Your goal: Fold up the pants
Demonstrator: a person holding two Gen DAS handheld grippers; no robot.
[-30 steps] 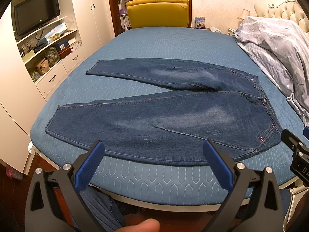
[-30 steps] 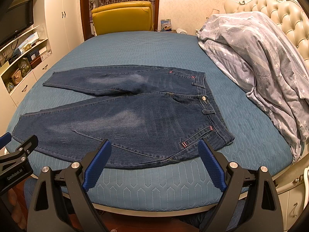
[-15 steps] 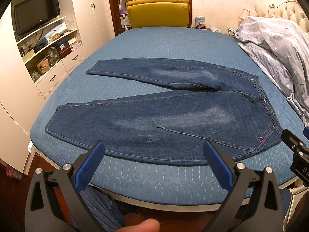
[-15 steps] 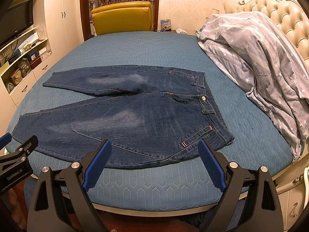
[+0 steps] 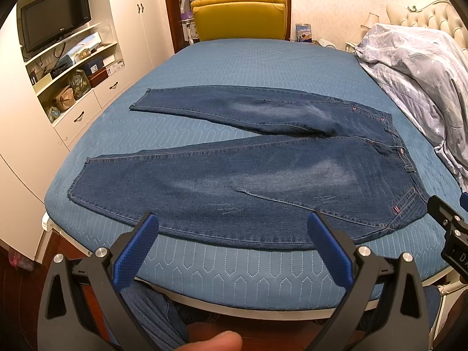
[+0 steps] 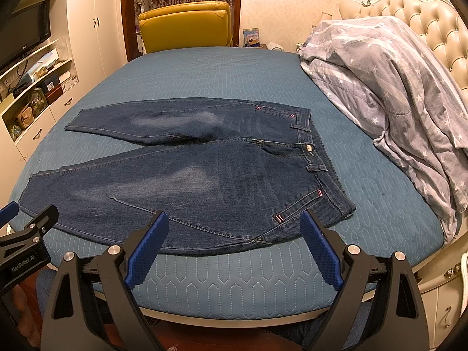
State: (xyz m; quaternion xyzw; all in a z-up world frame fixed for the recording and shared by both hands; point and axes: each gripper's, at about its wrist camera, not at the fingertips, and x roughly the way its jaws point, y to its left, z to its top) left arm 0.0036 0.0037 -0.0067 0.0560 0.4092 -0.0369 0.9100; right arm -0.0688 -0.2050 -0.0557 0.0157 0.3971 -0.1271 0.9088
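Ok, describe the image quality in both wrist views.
Left wrist view: warm indoor light, strong fisheye curving the bed, black corner vignetting, jeans sharp. Right wrist view: same bowing and vignette, duvet evenly lit, no glare.

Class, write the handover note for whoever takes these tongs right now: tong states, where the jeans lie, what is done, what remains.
Left tongs: open, empty, above the bed's near edge by the near leg.
Right tongs: open, empty, near the waist end.
Jeans: flat on the blue bed, front up, legs spread in a V, waistband toward the grey duvet, hems toward the cupboards.
Done: laid out only; no fold is visible.
Left: likely bring one leg over the other, then fold lengthwise toward the waist.
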